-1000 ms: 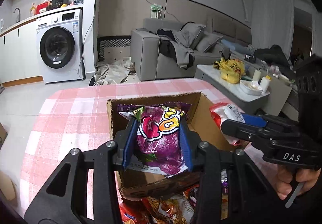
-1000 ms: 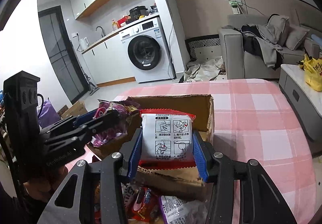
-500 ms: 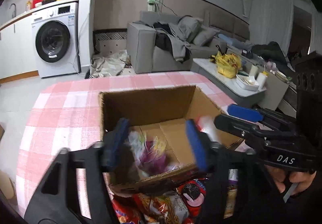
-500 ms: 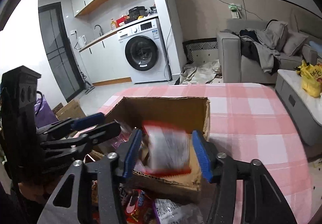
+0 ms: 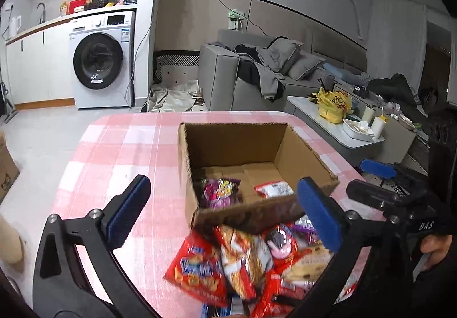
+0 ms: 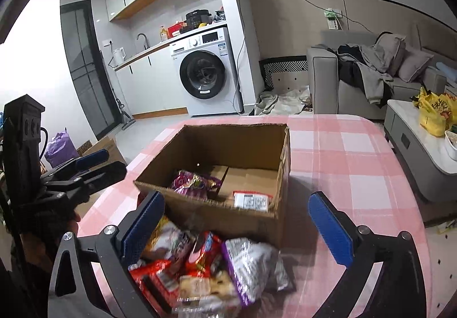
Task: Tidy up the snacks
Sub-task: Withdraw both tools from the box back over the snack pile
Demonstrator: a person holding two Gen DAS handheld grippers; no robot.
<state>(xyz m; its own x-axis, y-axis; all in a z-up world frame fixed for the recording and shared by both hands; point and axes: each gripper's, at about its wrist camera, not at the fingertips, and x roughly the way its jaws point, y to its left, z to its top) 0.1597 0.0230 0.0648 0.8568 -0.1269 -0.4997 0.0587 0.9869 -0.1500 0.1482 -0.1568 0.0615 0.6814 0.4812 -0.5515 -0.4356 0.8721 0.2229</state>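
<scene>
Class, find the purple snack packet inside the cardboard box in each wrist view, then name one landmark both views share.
Left wrist view: purple snack packet lies on the box floor, near-left corner.
Right wrist view: purple snack packet lies on the box floor, left part, behind the near wall.
Shared landmark: the washing machine beyond the table.

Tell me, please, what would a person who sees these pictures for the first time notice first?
Probably the open cardboard box in the middle of the pink checked table, with a purple snack bag and a red-edged white packet lying inside. Next, the bright heap of snack packets on the table just in front of the box, between the wide, still opening blue-padded jaws.
</scene>
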